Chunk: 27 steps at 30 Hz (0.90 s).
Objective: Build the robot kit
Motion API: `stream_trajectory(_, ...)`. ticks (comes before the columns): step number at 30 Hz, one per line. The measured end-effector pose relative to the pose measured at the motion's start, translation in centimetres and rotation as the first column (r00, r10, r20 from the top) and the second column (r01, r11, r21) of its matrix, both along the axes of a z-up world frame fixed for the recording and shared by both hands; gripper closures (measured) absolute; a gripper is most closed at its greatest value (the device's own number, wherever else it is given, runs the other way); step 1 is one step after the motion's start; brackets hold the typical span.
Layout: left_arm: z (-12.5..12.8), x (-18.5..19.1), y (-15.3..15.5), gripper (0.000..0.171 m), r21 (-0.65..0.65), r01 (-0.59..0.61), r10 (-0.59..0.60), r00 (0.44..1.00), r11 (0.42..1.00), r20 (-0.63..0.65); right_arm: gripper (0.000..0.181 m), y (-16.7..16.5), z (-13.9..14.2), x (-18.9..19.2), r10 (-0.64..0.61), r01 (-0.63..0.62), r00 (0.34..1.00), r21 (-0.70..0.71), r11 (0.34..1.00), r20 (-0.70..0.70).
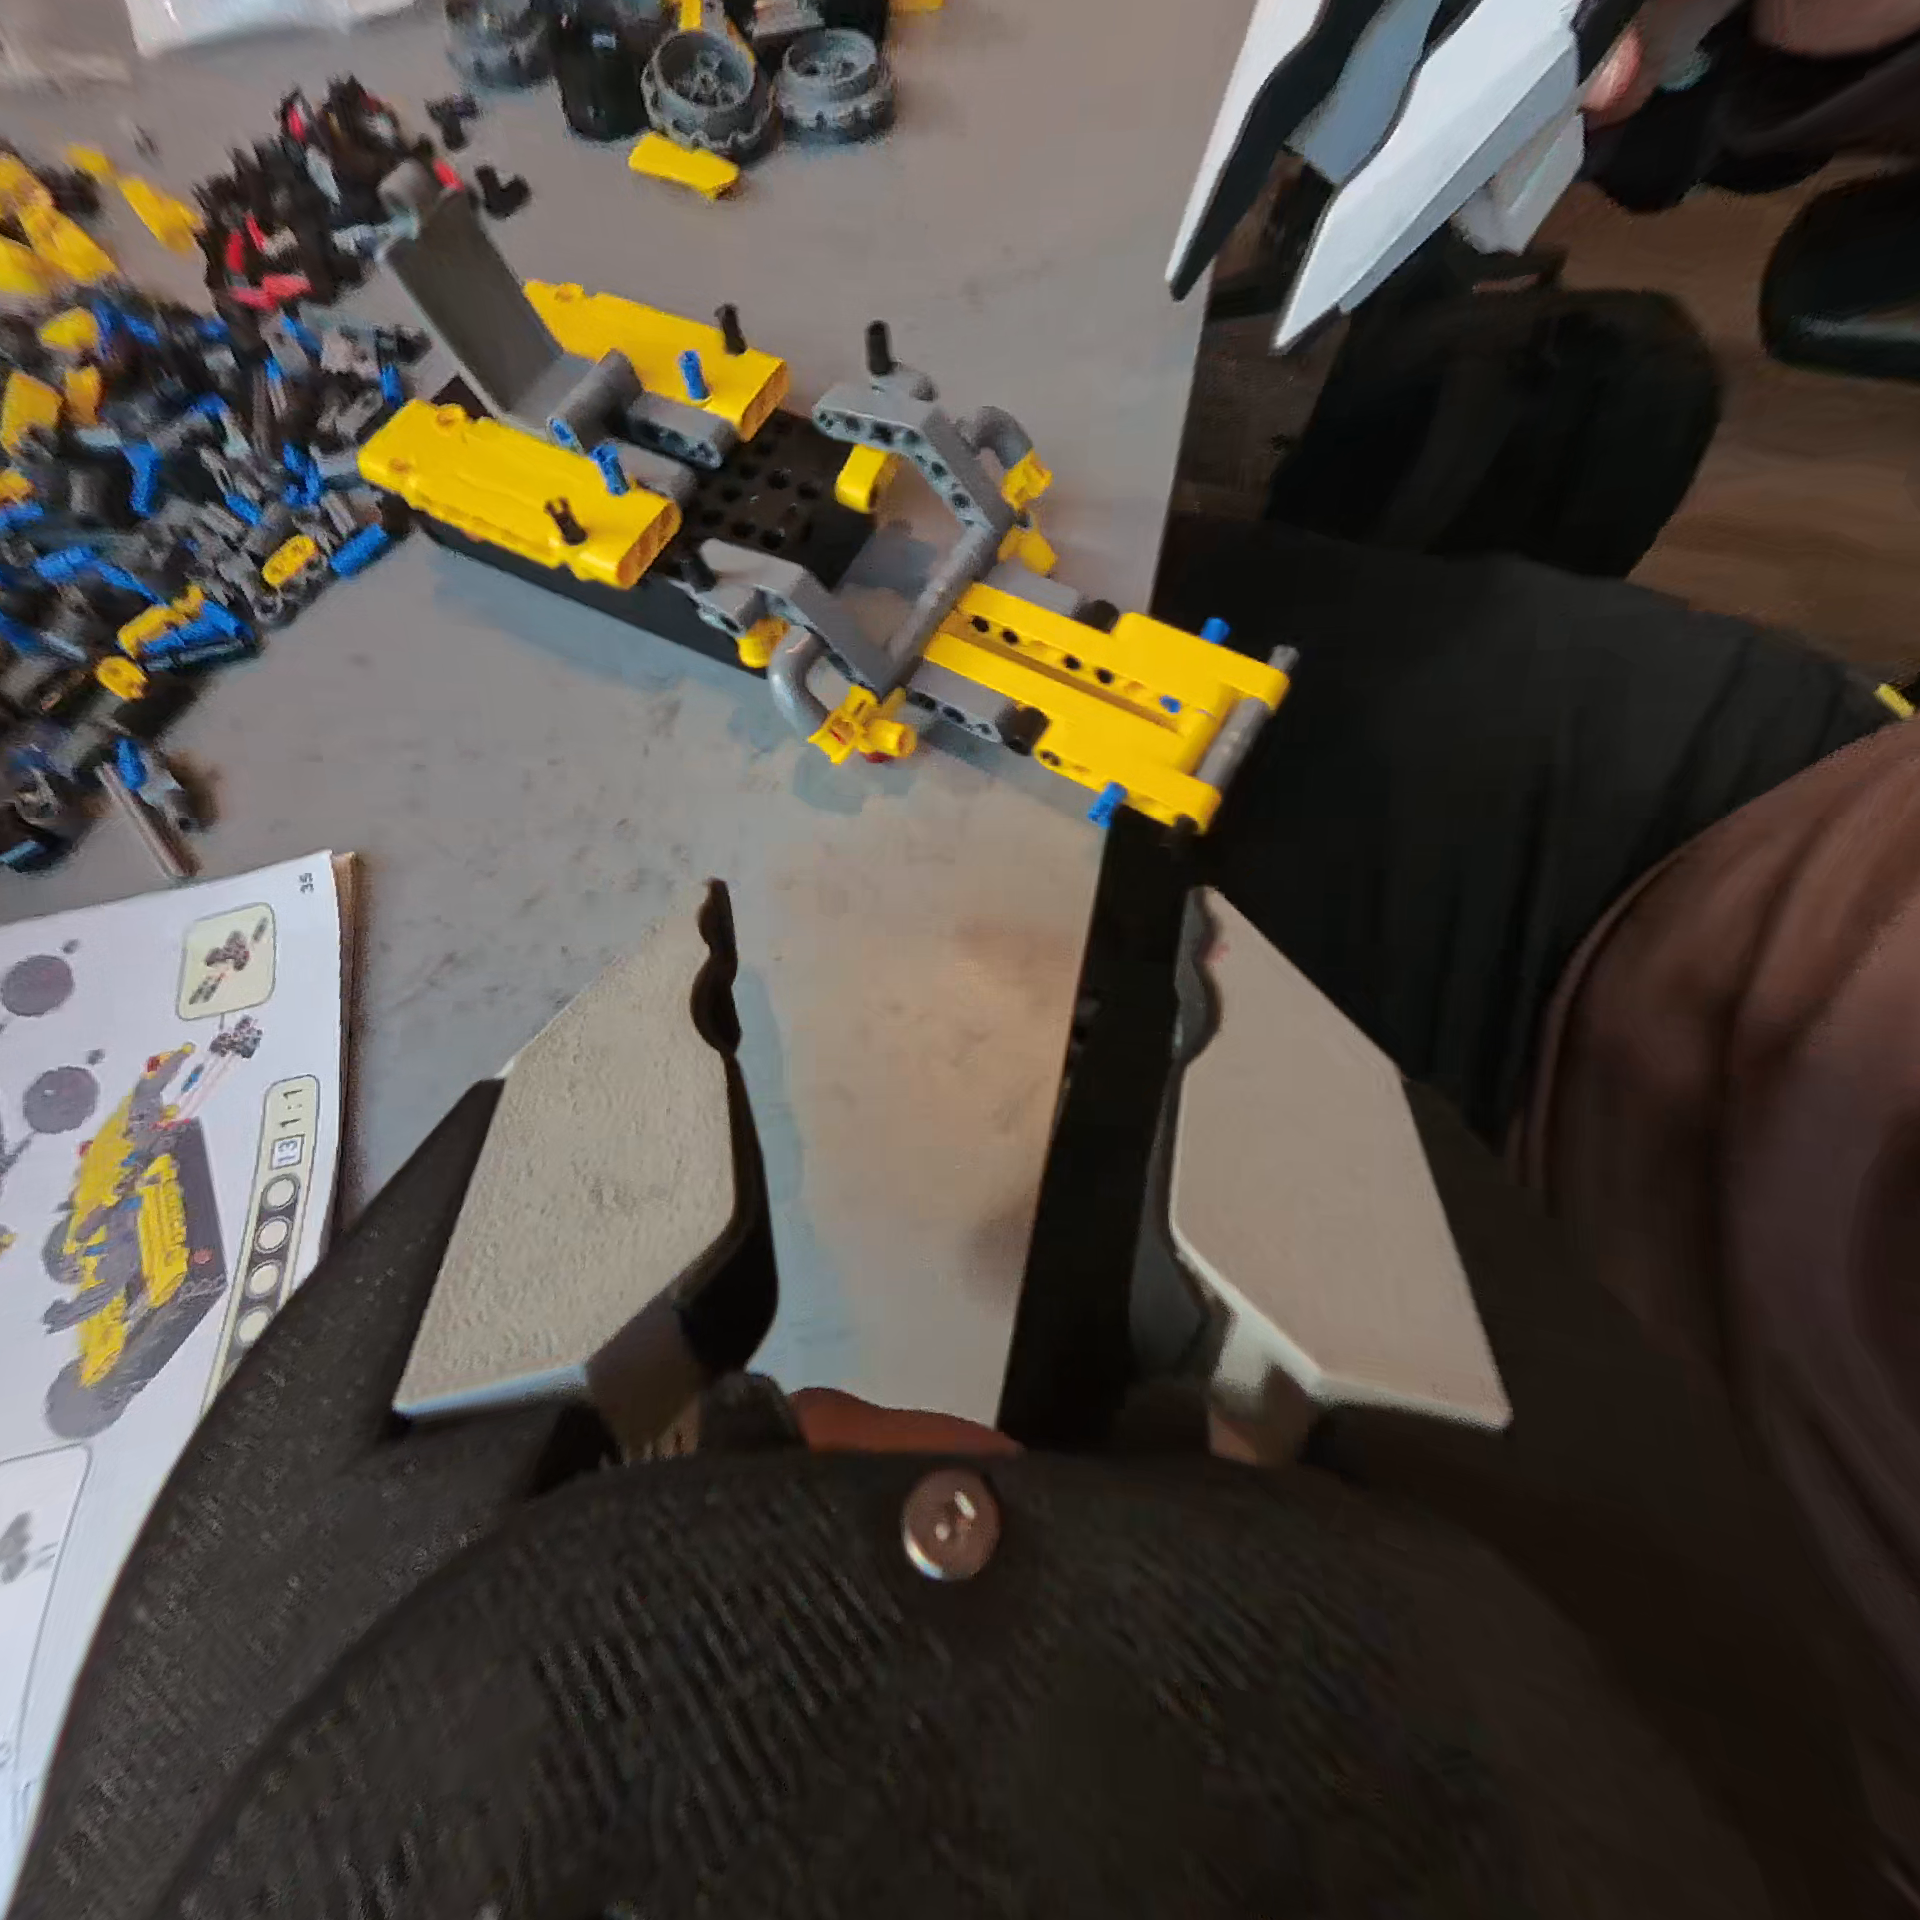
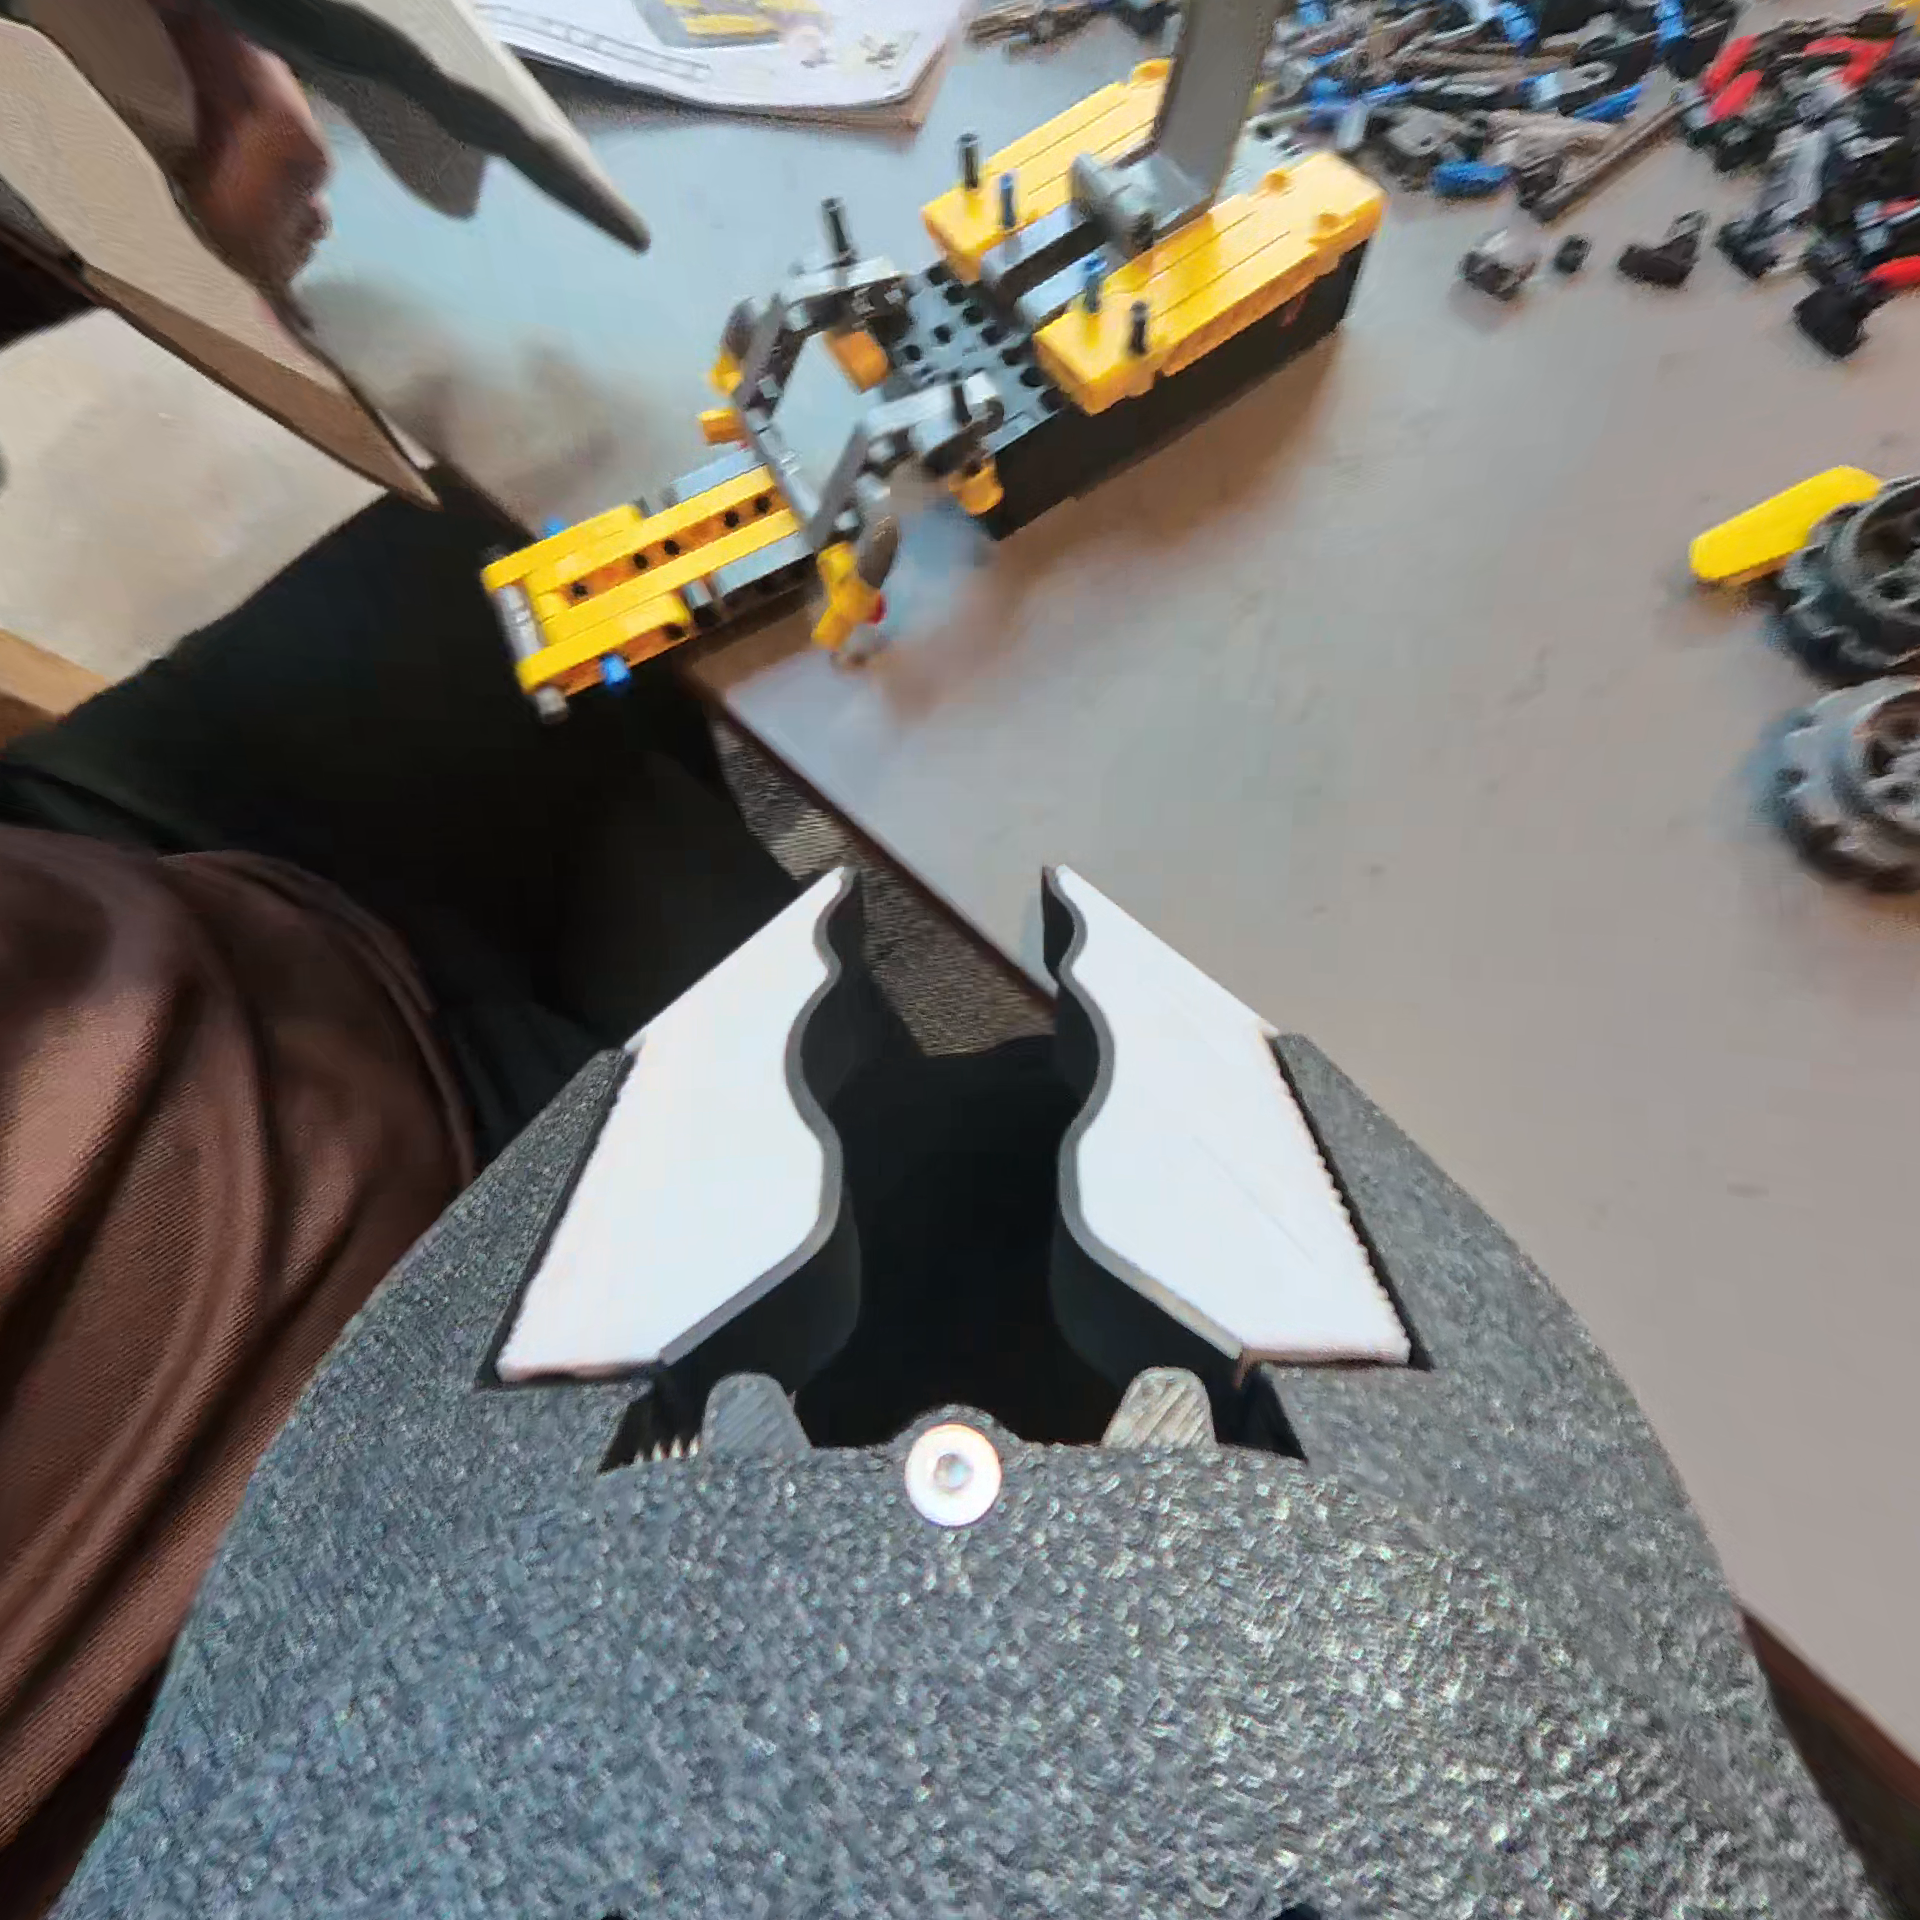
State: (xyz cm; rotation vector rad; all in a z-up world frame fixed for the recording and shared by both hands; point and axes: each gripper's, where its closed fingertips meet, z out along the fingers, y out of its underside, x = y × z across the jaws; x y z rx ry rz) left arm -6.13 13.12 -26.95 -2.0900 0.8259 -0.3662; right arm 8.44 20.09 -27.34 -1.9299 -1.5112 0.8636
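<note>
A half-built yellow, grey and black brick vehicle model (image 1: 790,520) lies on the grey table (image 1: 582,790), its yellow arm end hanging over the table's edge. It also shows in the right wrist view (image 2: 935,353). My left gripper (image 1: 956,914) is open and empty, held above the table edge just short of the model's arm. My right gripper (image 2: 951,883) is open and empty over the table edge, well back from the model. The right gripper shows far off in the left wrist view (image 1: 1236,301). The left gripper's fingers (image 2: 312,343) cross the right wrist view's top left corner.
A heap of loose blue, black, red and yellow parts (image 1: 156,468) lies left of the model. Black tyres (image 1: 717,83) (image 2: 1860,675) and a yellow panel (image 2: 1777,525) lie beyond. An open instruction booklet (image 1: 156,1195) lies at the left. A person's brown garment (image 1: 1745,1247) and dark-clothed lap (image 1: 1455,790) are beside the table. Some 15 cm of space lies between my two pairs of fingers. From my right tips it is roughly 15 cm to the yellow panel (image 2: 1777,525); from my left, 25 cm. It turns up in the left wrist view (image 1: 683,169) as well.
</note>
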Motion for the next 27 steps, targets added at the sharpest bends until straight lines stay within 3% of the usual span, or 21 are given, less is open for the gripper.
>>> stream_trajectory(4, -0.5, 1.7, -0.7, 0.081, 0.035, 0.01, -0.007, 0.997, 0.999, -0.079, 0.142, -3.1, -2.5, 0.8, 0.067, -0.066, 0.997, -0.038, 0.997, 0.038)
stream_trajectory(6, -1.4, 2.5, 0.1, 0.106, -0.009, -0.066, 0.065, 0.994, 0.998, -0.093, 0.143, -4.2, -2.9, 0.4, 0.088, -0.084, 0.996, -0.096, 0.992, 0.032)
stream_trajectory(11, -2.4, 3.4, 0.8, 0.113, -0.058, -0.214, 0.206, 0.972, 0.975, -0.112, 0.152, -6.7, -1.9, -1.8, 0.119, -0.13, 0.991, -0.294, 0.947, -0.053)
stream_trajectory(20, -2.0, 6.7, 0.8, 0.117, -0.083, -0.235, 0.237, 0.971, 0.968, 0.011, 0.141, -6.7, -1.2, -5.4, 0.009, -0.077, 0.991, -0.522, 0.849, -0.131)
stream_trajectory(27, -1.9, 8.1, 1.3, 0.12, -0.089, -0.214, 0.22, 0.973, 0.973, 0.071, 0.155, -5.8, -1.2, -5.7, -0.084, -0.019, 0.985, -0.585, 0.811, -0.148)
